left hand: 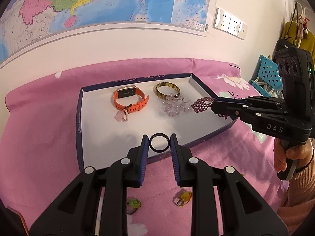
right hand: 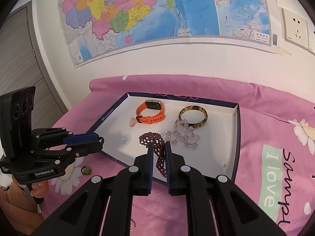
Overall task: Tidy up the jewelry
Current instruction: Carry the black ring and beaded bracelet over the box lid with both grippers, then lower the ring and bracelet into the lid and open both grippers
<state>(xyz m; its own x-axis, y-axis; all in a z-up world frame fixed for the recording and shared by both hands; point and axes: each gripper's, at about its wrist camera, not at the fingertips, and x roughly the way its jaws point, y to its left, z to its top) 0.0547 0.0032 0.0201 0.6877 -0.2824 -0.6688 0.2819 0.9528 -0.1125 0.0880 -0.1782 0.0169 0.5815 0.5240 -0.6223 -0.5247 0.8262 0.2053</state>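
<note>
Left wrist view: left gripper (left hand: 159,142) is clamping a black ring (left hand: 159,142) between its pads, holding it over the near edge of the white-lined box (left hand: 98,137), where an orange smartwatch (left hand: 130,100), tortoiseshell bangle (left hand: 167,90) and clear bead bracelet (left hand: 176,106) are lying.

Right wrist view: right gripper (right hand: 159,149) is pinching a purple beaded bracelet (right hand: 152,140) over the box's near side. Judged step: depositing both pieces; next, lowering and releasing each onto bare lining.

My two views are evenly and softly lit, with faint shadows inside the shallow white-lined cardboard box (left hand: 94,129). Fisheye bending curves the colourful wall map (right hand: 149,13), corners go black, and focus stays fairly sharp throughout.
</note>
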